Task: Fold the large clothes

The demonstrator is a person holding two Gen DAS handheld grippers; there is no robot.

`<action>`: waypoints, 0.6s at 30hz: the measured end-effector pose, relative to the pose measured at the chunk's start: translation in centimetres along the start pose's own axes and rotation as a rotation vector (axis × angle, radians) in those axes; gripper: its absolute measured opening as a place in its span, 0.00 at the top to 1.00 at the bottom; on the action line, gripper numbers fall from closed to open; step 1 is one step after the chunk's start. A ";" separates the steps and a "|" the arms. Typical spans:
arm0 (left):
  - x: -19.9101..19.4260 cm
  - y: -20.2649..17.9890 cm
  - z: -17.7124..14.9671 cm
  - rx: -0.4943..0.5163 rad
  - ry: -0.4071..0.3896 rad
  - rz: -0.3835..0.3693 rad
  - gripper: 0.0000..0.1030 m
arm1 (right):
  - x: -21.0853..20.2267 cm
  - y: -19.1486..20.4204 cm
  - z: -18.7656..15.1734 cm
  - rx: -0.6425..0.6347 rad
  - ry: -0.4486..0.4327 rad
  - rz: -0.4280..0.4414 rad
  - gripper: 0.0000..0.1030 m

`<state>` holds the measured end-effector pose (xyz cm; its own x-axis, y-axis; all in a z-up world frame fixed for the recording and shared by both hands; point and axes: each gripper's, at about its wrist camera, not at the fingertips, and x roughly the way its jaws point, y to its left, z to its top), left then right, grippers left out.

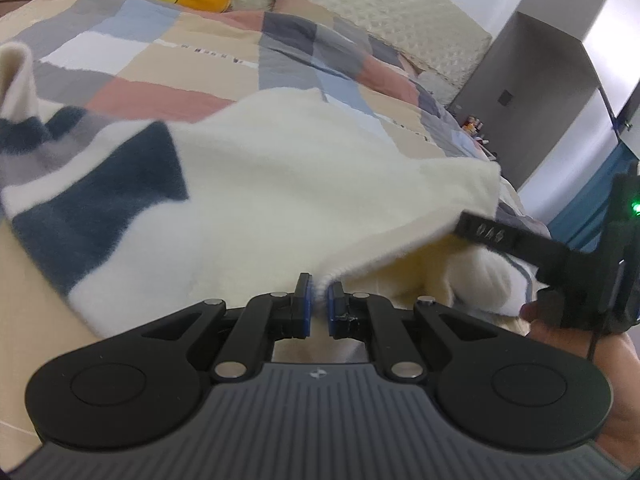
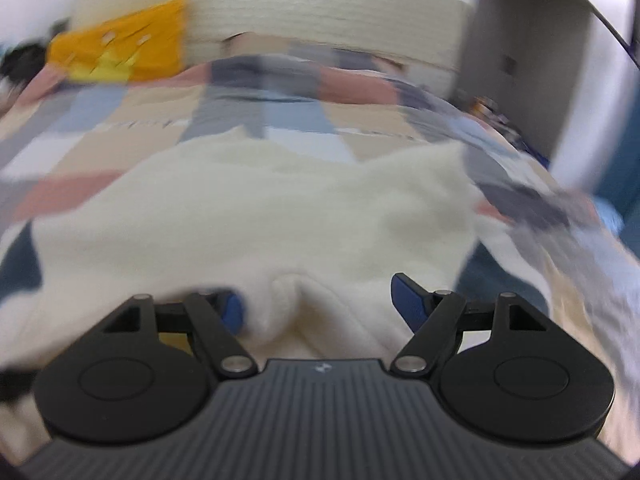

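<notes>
Sweater [image 1: 280, 184], cream with navy blocks, on bed [image 1: 168, 60]: mid-fold, hem pinched in left gripper [image 1: 318, 300]; right gripper [image 2: 318, 304] spread wide over a fold at 12 o'clock, needing closure next.

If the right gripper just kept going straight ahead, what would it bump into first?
Most likely the cream sweater. The right gripper is open, and a bunched fold of that sweater already sits between its fingers, right in front. The patchwork bedspread lies farther on. The picture is blurred, so depth is uncertain.
</notes>
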<state>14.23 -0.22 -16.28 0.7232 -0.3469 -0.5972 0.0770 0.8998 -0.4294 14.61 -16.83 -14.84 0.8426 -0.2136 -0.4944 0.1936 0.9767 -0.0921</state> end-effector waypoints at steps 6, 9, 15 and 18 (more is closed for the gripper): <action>-0.1 -0.9 -0.2 0.024 0.003 -0.060 0.73 | -3.4 -1.1 -0.3 0.054 -0.186 0.045 0.55; 0.2 -1.4 -0.6 0.057 0.013 -0.072 0.57 | -4.0 -0.8 0.0 0.036 -0.223 0.045 0.69; 1.1 -2.8 -0.6 0.116 -0.008 -0.048 0.37 | -4.2 -1.1 0.0 0.058 -0.226 0.055 0.69; 1.7 -3.4 -0.3 0.124 -0.051 0.012 0.34 | -4.2 -1.2 -0.1 0.068 -0.235 0.050 0.69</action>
<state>14.98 -3.95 -16.04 0.7581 -0.3251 -0.5654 0.1505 0.9307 -0.3333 10.81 -17.08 -12.72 0.9442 -0.1709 -0.2815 0.1752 0.9845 -0.0099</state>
